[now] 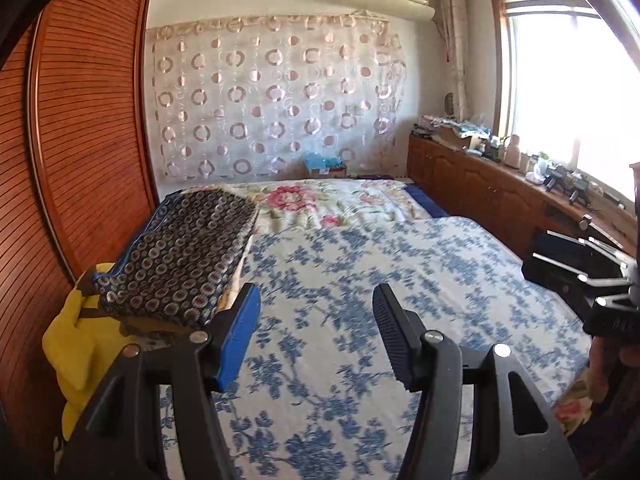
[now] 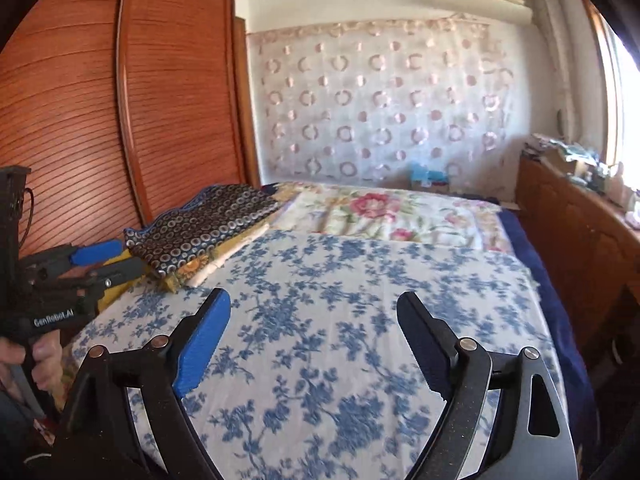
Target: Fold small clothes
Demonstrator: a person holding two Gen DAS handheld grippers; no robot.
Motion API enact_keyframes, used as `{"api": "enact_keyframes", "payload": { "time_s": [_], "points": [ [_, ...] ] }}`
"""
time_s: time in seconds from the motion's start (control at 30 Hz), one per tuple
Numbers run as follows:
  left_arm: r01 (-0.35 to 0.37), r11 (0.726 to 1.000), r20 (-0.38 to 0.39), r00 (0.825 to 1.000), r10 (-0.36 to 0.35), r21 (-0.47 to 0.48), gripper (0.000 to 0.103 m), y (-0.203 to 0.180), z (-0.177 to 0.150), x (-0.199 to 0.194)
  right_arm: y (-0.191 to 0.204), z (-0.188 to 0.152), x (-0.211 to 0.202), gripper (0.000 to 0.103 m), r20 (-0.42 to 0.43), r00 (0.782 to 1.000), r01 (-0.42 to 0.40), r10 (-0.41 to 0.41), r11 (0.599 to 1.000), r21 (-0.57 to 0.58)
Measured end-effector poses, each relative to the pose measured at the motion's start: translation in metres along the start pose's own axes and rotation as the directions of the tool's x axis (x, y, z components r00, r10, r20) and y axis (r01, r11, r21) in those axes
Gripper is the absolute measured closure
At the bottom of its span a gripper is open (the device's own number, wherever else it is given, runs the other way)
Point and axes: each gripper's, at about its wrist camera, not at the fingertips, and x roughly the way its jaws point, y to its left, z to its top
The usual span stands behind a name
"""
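A folded dark garment with a ring pattern lies on top of a stack at the bed's left side, over a yellow cloth. It also shows in the right wrist view. My left gripper is open and empty above the blue-flowered sheet, just right of the stack. My right gripper is open and empty over the same sheet. The left gripper shows at the left edge of the right wrist view, beside the stack.
A wooden slatted wardrobe stands along the bed's left side. A pink-flowered cover lies at the far end. A wooden cabinet with clutter runs along the right under a window. A curtain hangs on the far wall.
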Motion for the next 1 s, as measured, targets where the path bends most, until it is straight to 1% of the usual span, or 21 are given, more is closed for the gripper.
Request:
{"api": "enact_keyframes", "payload": {
  "time_s": [0.2, 0.4, 0.57, 0.7, 1.0],
  "points": [
    [-0.007, 1.000, 0.051, 0.999, 0.006, 0.017, 0.045, -0.012, 0.020, -0.021, -0.007, 0.004, -0.035, 0.016, 0.047, 0.996, 0.070, -0.072, 0.997, 0.038],
    [-0.012, 1.000, 0.086, 0.996, 0.010, 0.017, 0.045, -0.014, 0.033, -0.040, -0.011, 0.015, -0.060, 0.016, 0.093, 0.990, 0.101, -0.106, 0.993, 0.055],
    [-0.015, 1.000, 0.107, 0.994, 0.014, 0.010, 0.045, -0.014, 0.036, -0.049, -0.013, 0.018, -0.078, 0.016, 0.127, 0.983, 0.122, -0.131, 0.990, 0.071],
    [-0.017, 1.000, 0.108, 0.994, 0.016, 0.006, 0.045, -0.012, 0.035, -0.051, -0.015, 0.019, -0.085, 0.016, 0.143, 0.980, 0.129, -0.141, 0.988, 0.086],
    [-0.014, 1.000, 0.094, 0.995, 0.014, -0.008, 0.045, -0.010, 0.031, -0.045, -0.017, 0.020, -0.084, 0.016, 0.139, 0.979, 0.136, -0.146, 0.987, 0.082]
  ]
}}
